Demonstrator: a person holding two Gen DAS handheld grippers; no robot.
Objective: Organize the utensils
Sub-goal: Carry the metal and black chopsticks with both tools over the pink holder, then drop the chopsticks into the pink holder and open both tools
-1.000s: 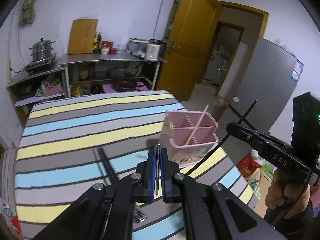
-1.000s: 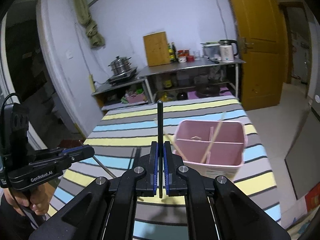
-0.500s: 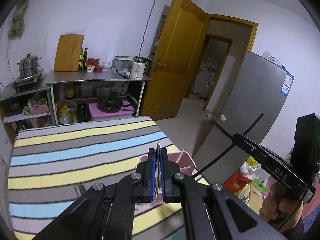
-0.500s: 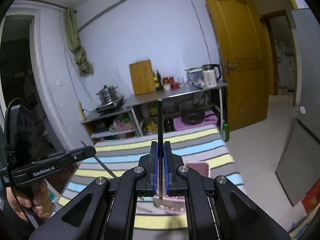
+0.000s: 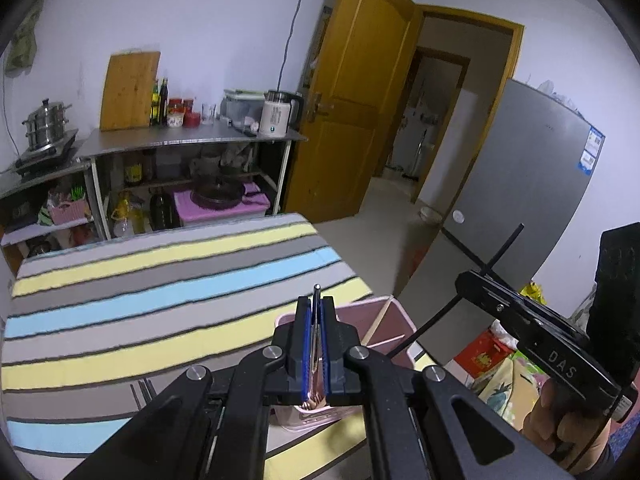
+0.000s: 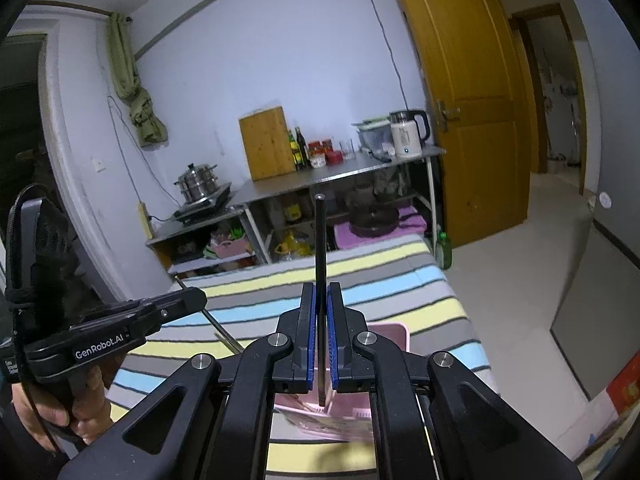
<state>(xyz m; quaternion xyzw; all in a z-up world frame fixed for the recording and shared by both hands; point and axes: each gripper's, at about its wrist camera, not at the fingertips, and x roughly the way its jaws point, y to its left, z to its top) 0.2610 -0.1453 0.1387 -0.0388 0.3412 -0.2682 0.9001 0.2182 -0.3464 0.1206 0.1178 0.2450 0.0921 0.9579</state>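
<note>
My left gripper (image 5: 317, 308) is shut on a thin metal chopstick (image 5: 317, 292) that stands up between the blue pads. Right under its fingers sits the pink divided utensil holder (image 5: 386, 314) with a wooden chopstick (image 5: 378, 322) leaning in it. My right gripper (image 6: 321, 292) is shut on a long black chopstick (image 6: 319, 240), also over the pink holder (image 6: 390, 336). In the left wrist view the right gripper (image 5: 466, 280) is at the right, level with the holder, its black chopstick (image 5: 496, 254) slanting. The left gripper (image 6: 198, 300) shows at the left of the right wrist view.
The striped tablecloth (image 5: 160, 304) covers the table; two dark chopsticks (image 5: 140, 390) lie on it near the front. The holder stands by the table's right edge, with floor beyond. A steel shelf (image 5: 192, 140) with kitchenware, an orange door (image 5: 360, 120) and a grey fridge (image 5: 528, 184) stand behind.
Both grippers have moved in over the pink holder, which has slid from ahead of the fingers to beneath them. Each keeps its chopstick clamped.
</note>
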